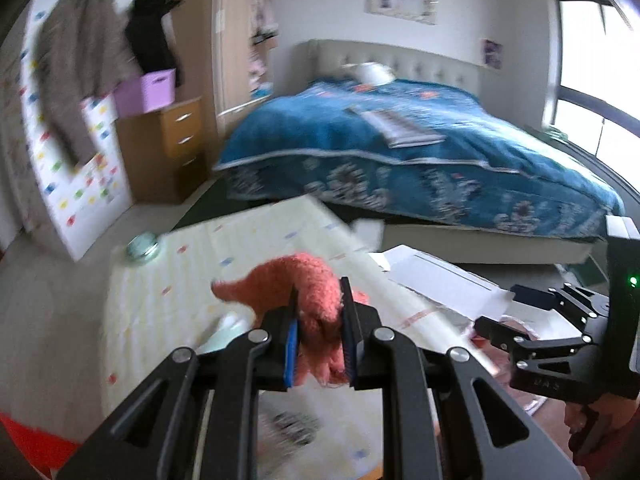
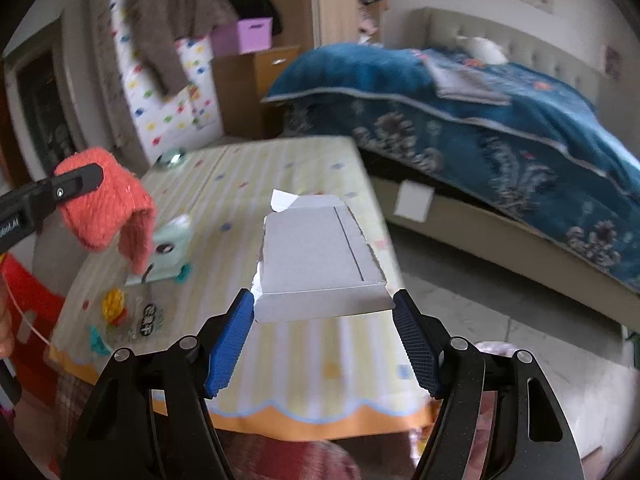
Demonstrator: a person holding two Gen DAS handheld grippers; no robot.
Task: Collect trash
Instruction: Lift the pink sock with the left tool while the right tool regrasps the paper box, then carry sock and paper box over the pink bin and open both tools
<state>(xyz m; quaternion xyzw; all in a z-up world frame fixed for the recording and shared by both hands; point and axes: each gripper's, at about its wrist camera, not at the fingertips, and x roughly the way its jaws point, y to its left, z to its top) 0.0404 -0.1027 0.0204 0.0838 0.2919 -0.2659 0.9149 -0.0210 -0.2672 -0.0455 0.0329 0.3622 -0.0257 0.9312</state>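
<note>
My left gripper (image 1: 320, 332) is shut on a coral-pink fuzzy sock (image 1: 308, 292) and holds it above the table; the sock also shows in the right wrist view (image 2: 112, 208), hanging from the left gripper's finger. My right gripper (image 2: 324, 320) holds a flat grey-white cardboard box (image 2: 320, 256) by its near edge, jaws wide and pressed on both sides, above the striped tablecloth (image 2: 296, 176). The box also shows in the left wrist view (image 1: 440, 284), with the right gripper (image 1: 504, 320) at the right.
On the table lie a mint-green toy (image 2: 170, 248), a yellow-orange item (image 2: 114, 304), a clear wrapper with print (image 2: 148, 322) and a round lid (image 2: 172, 158). A bed with a blue quilt (image 2: 480, 120) stands behind. A wooden drawer unit (image 1: 172, 148) and hung clothes are at left.
</note>
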